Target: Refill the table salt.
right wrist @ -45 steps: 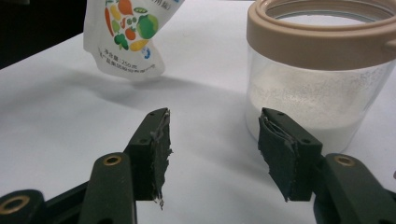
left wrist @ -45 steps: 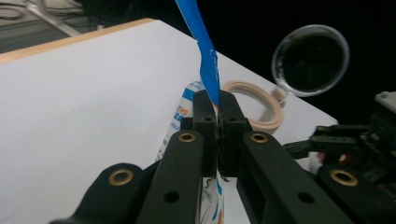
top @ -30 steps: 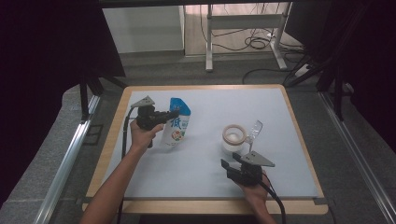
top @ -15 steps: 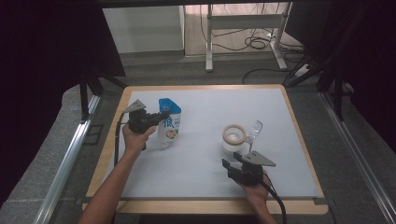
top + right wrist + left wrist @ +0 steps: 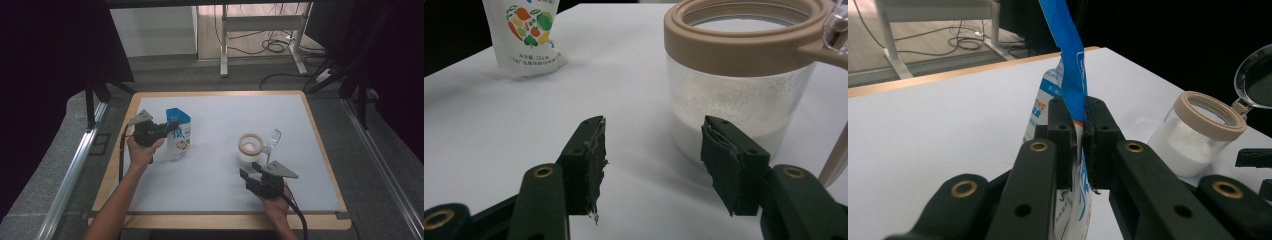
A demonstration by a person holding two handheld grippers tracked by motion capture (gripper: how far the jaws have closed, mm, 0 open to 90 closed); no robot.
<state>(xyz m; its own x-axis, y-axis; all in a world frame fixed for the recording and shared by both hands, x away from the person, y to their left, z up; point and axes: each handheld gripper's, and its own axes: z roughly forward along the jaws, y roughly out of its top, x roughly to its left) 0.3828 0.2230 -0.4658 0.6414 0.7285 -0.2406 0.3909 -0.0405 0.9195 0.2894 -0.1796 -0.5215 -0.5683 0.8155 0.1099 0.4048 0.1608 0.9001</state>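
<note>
High view: left tongs (image 5: 170,127) level, just easing while pinching the pouch (image 5: 179,137); right tongs (image 5: 248,175) apart beside the jar (image 5: 249,150).

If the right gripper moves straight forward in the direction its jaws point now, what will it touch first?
Most likely the clear jar of white powder: it stands just beyond the open right gripper, slightly toward the right jaw. Depth is uncertain, so that jaw may reach its wall first.

The pouch (image 5: 1068,75) runs past the top edge; its print (image 5: 179,135) is too small to read
</note>
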